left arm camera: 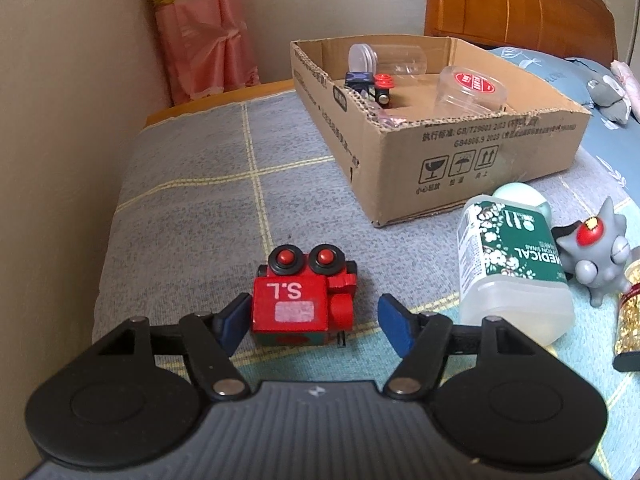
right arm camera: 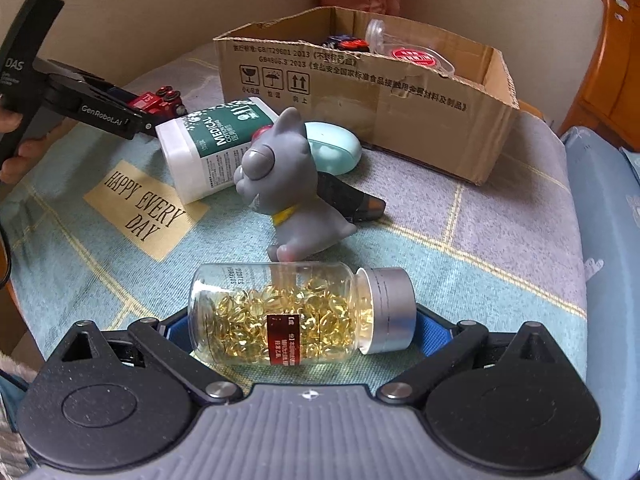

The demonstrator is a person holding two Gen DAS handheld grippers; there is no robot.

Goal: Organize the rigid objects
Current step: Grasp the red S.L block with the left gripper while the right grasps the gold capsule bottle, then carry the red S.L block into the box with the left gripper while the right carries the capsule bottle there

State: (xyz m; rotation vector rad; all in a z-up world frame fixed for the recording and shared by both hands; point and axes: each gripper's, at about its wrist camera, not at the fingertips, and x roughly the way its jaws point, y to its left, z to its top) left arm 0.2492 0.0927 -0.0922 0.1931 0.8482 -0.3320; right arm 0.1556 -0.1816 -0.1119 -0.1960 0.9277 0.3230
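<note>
Two hand-held grippers poised over toys and bottles on a bed.

The left hand-held gripper point(left arm camera: 316, 320) is spread wide around the red toy train point(left arm camera: 304, 300); the right hand-held gripper point(right arm camera: 304, 332) is spread around the capsule bottle point(right arm camera: 296, 316), lying on its side. At 12 o'clock beyond sit the grey cat figure point(right arm camera: 288, 184), then the cardboard box point(right arm camera: 360, 92) holding clear jars.

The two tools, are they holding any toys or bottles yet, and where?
Nothing is held yet. The left tool is open around the red toy train, pads not gripping. The right tool is open around the capsule bottle lying on its side.
</note>
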